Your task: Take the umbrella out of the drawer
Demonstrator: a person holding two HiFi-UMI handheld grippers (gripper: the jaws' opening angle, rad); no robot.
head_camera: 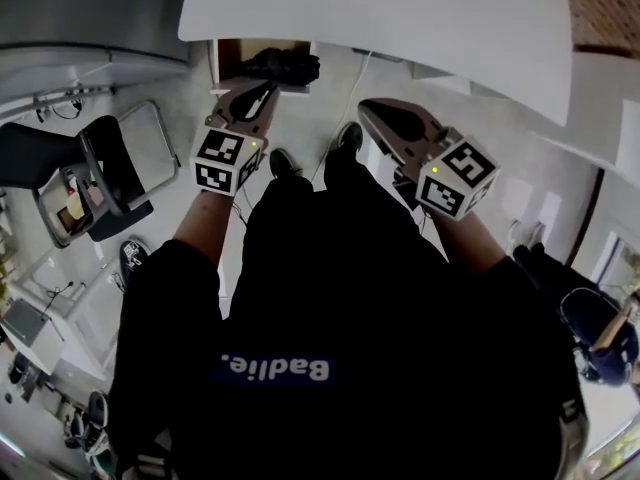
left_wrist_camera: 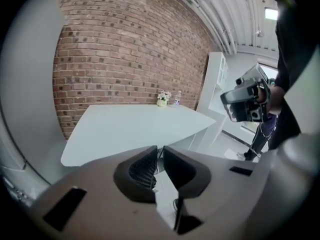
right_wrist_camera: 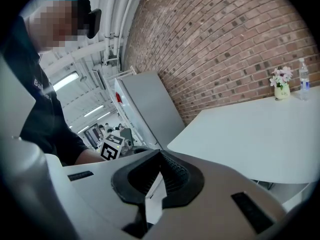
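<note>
You pointed left gripper (head_camera: 266, 90), jaws barely parted, empty, at black folded umbrella (head_camera: 285, 65) in open wood-lined drawer (head_camera: 229, 54), ready for grab; right gripper (head_camera: 369, 107) closed, empty.

Table (head_camera: 380, 18): white top, smooth, matt. Wall (left_wrist_camera: 125, 49): rough red brick. Drawer (head_camera: 230, 56): brown wood-look inside. Umbrella (head_camera: 285, 65): black matt cloth, crumpled. Left gripper (left_wrist_camera: 160, 151), right gripper (right_wrist_camera: 160, 156): matt beige plastic shells. Pads (left_wrist_camera: 142, 169): black, ribbed, rubbery-looking. Cabinet (right_wrist_camera: 150, 109): grey, smooth. Bottle (right_wrist_camera: 303, 76): clear plastic. Floor (head_camera: 330, 103): pale, smooth, faint sheen.
</note>
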